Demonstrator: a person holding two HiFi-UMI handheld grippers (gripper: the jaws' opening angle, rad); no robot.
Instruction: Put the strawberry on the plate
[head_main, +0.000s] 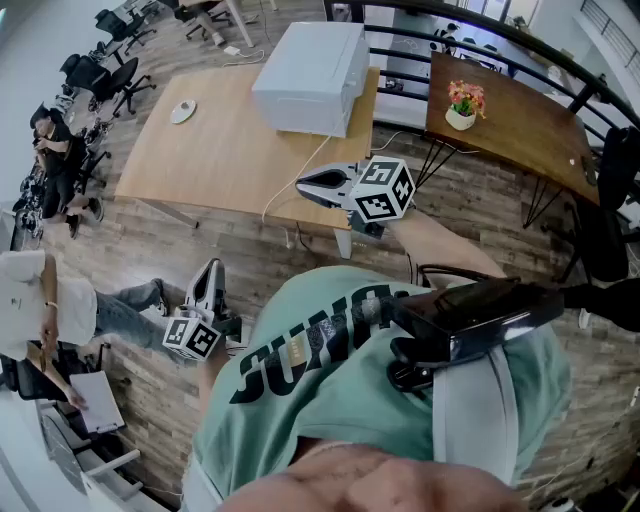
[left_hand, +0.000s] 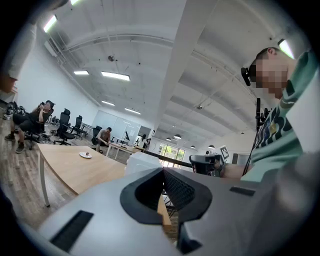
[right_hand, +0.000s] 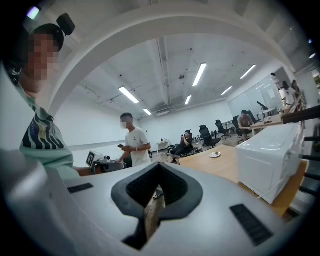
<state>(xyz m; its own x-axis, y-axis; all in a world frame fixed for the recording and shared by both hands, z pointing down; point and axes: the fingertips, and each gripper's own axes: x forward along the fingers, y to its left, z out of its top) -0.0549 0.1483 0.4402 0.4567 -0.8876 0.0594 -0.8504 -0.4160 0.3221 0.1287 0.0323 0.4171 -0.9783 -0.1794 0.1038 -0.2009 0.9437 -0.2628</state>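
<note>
Head view: left gripper (head_main: 210, 272) and right gripper (head_main: 303, 185) pinched shut, empty, held short of the table (head_main: 220, 150) — likely idle. Left gripper view: plate (left_hand: 85, 155) far ahead-left of the tips, perhaps bearing the strawberry — too small to tell. Right gripper view: plate far ahead-right.

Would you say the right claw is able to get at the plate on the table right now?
Probably not yet: the right claw is held by the table's near edge, the plate lies far across it, unobstructed.

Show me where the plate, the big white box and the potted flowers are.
plate (head_main: 182, 111), head view, its centre.
white box (head_main: 312, 70), head view, its top face.
potted flowers (head_main: 462, 108), head view, where the blooms meet the white pot.
</note>
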